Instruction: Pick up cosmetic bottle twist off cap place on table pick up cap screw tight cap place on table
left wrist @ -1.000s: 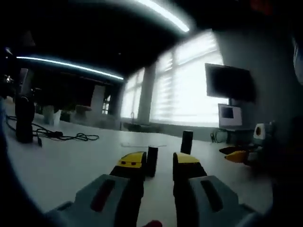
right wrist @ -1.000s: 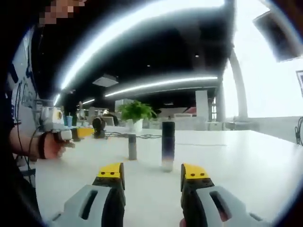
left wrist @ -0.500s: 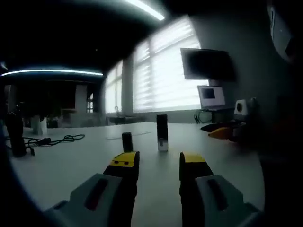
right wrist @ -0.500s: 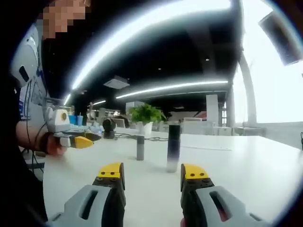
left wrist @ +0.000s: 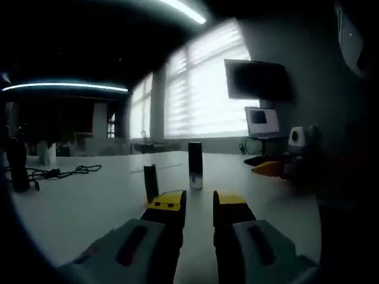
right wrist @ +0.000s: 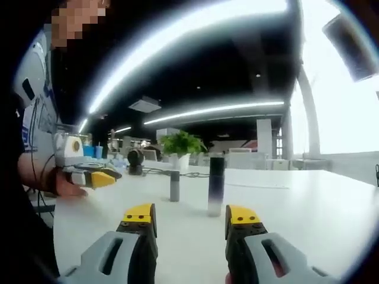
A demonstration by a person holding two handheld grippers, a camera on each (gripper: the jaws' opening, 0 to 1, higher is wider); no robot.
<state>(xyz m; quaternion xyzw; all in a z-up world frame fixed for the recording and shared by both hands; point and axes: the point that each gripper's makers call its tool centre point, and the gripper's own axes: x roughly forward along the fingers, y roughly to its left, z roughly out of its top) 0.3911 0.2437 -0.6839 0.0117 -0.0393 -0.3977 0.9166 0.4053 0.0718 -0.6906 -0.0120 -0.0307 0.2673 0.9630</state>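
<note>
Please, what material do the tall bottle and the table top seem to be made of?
Bottle: likely glossy plastic or glass; its dark top fades to a clear, light base. Table top: smooth white laminate perhaps, matte with a soft sheen, no grain visible. Neither can be confirmed by sight.

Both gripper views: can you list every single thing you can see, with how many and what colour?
cosmetic bottle: one, dark with pale base, upright on table
cap: one, dark grey, upright beside the bottle
table: one, white
plant: one, green, white pot, far end
cables: dark tangle, on table
wall screen: one, black, by windows
left gripper: yellow tips, narrowly open
right gripper: yellow tips, open
hand: one, holding the left gripper
</note>
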